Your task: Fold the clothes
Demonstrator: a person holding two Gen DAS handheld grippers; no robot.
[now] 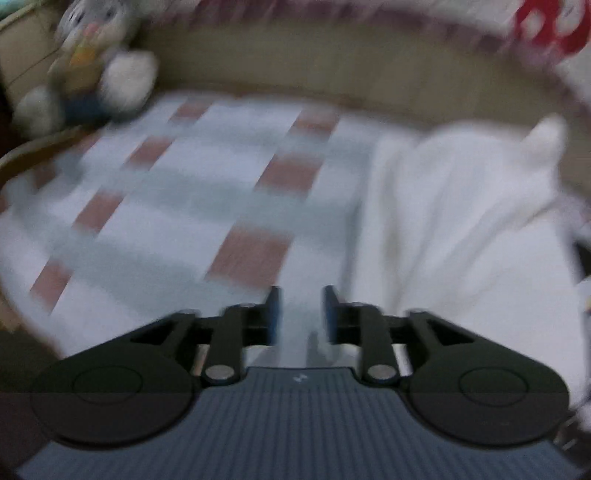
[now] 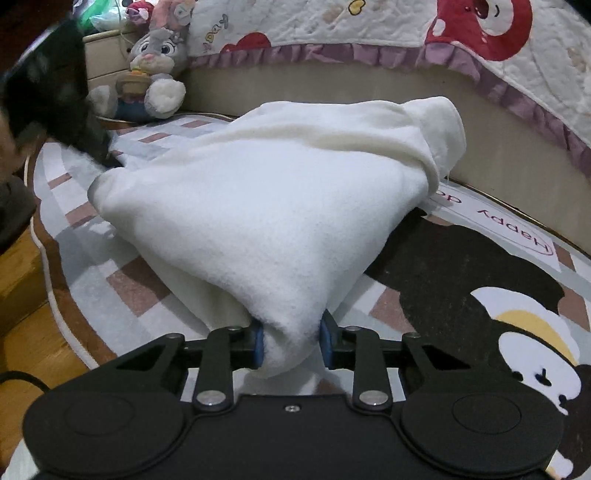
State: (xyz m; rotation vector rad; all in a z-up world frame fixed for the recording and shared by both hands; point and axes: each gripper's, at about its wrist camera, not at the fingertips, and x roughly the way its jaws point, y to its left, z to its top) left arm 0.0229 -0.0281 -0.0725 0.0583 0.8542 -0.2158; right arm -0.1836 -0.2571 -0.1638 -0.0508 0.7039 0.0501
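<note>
A round rug [image 2: 461, 258] covers the floor, checked in grey, white and dusty pink, with a black-and-white cartoon animal printed at near right and the words "Happy day" on a white panel. 1 grey plush rabbit [image 2: 155, 74] sits at far left against a beige bed base [image 2: 332, 81]. A quilted cover [image 2: 388, 26] with red bears and a purple frill hangs over it. Wooden floor [image 2: 22, 288] shows at left.

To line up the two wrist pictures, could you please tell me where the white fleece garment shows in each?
Left wrist: white fleece garment fills the right side, blurred, beside the empty left gripper.
Right wrist: it fills the centre, one corner pinched in the right gripper.
Shared landmark: grey plush rabbit, upper left in both.
</note>
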